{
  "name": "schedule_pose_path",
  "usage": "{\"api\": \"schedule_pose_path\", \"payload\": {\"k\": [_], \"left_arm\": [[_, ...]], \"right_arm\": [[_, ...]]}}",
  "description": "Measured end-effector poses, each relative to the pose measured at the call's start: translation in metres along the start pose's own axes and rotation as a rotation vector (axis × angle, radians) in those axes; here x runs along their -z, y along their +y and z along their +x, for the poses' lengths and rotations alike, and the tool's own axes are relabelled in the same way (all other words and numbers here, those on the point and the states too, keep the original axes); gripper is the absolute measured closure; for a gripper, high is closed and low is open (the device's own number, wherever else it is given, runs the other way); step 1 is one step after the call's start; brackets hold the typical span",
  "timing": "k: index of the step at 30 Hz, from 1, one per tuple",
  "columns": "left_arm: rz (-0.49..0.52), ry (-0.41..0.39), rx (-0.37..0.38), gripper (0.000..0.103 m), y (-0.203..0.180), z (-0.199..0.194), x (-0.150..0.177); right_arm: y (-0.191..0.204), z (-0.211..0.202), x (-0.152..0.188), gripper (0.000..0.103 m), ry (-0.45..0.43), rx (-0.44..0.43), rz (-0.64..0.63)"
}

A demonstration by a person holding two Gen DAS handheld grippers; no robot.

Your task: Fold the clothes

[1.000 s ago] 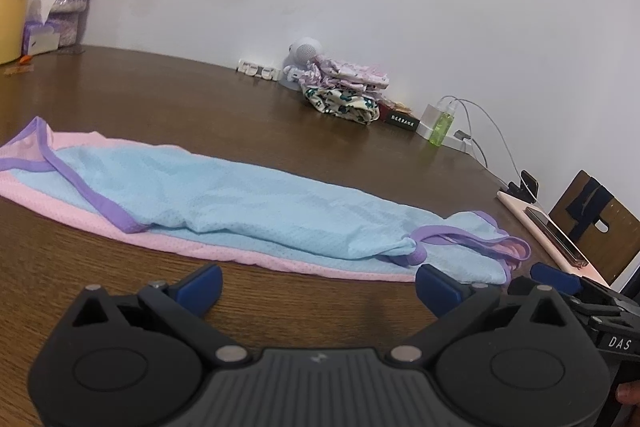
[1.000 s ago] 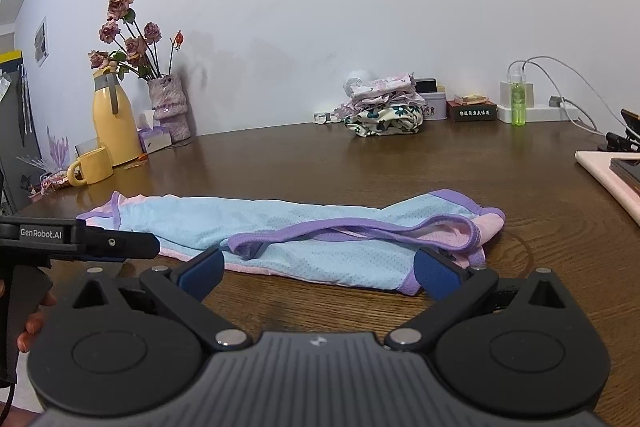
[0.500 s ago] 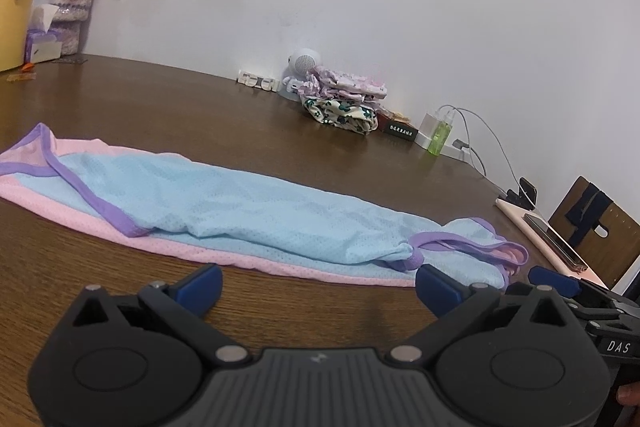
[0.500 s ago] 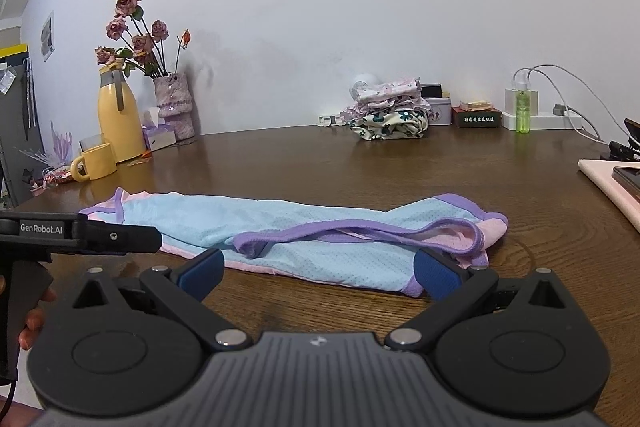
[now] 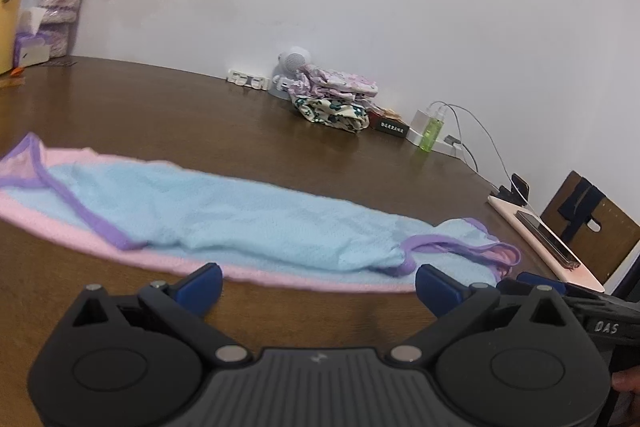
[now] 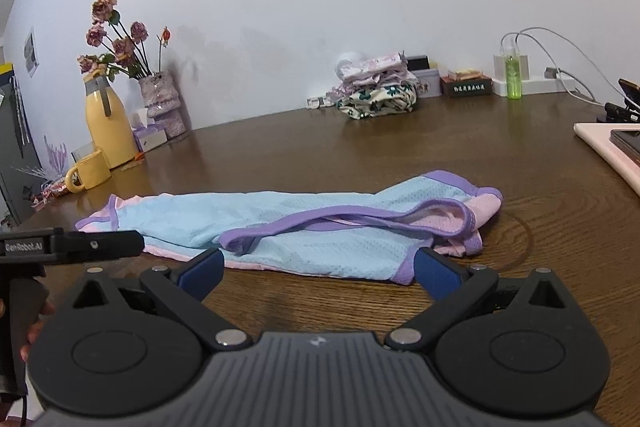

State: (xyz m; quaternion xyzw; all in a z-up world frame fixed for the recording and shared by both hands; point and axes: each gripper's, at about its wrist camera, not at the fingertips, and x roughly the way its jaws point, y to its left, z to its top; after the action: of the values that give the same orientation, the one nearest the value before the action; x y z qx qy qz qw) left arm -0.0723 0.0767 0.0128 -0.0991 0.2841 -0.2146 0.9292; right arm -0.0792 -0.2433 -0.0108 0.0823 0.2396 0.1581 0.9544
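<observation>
A light blue and pink mesh garment (image 5: 224, 219) with purple trim lies in a long narrow strip on the brown wooden table (image 5: 168, 123). In the right wrist view the same garment (image 6: 304, 227) shows its purple strap end at the right. My left gripper (image 5: 318, 281) is open, just in front of the garment's near pink edge, with nothing between its blue pads. My right gripper (image 6: 318, 273) is also open, close to the near edge by the strap end. Neither touches the cloth.
A pile of folded patterned clothes (image 6: 376, 95) sits by the wall. A yellow jug (image 6: 107, 123), yellow mug (image 6: 88, 173) and vase of flowers (image 6: 160, 99) stand at the far left. A green bottle (image 6: 513, 77), cables, a pink pad (image 6: 608, 155) with a phone lie at right.
Both grippers have drawn slightly back and up from the garment, staying open. The garment lies as before.
</observation>
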Motion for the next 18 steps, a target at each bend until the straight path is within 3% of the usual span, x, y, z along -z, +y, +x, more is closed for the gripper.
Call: {"api": "schedule_pose_path", "payload": {"k": [4, 10, 13, 16, 17, 18], "left_arm": [[0.108, 0.008, 0.045, 0.0, -0.021, 0.006, -0.031], [0.294, 0.073, 0.109, 0.004, -0.065, 0.046, -0.055], [0.348, 0.122, 0.134, 0.022, -0.081, 0.074, -0.057], [0.397, 0.17, 0.131, 0.057, -0.089, 0.103, -0.055], [0.408, 0.185, 0.133, 0.074, -0.091, 0.111, -0.055], [0.41, 0.197, 0.144, 0.08, -0.091, 0.117, -0.055]], "right_arm": [[-0.017, 0.005, -0.017, 0.0, 0.087, 0.03, 0.08], [-0.058, 0.008, -0.046, 0.0, 0.138, 0.142, 0.206], [-0.073, 0.016, -0.049, 0.003, 0.171, 0.143, 0.27], [-0.081, 0.025, -0.048, 0.017, 0.197, 0.143, 0.32], [-0.082, 0.027, -0.049, 0.025, 0.201, 0.148, 0.332], [-0.083, 0.03, -0.049, 0.028, 0.202, 0.152, 0.347]]}}
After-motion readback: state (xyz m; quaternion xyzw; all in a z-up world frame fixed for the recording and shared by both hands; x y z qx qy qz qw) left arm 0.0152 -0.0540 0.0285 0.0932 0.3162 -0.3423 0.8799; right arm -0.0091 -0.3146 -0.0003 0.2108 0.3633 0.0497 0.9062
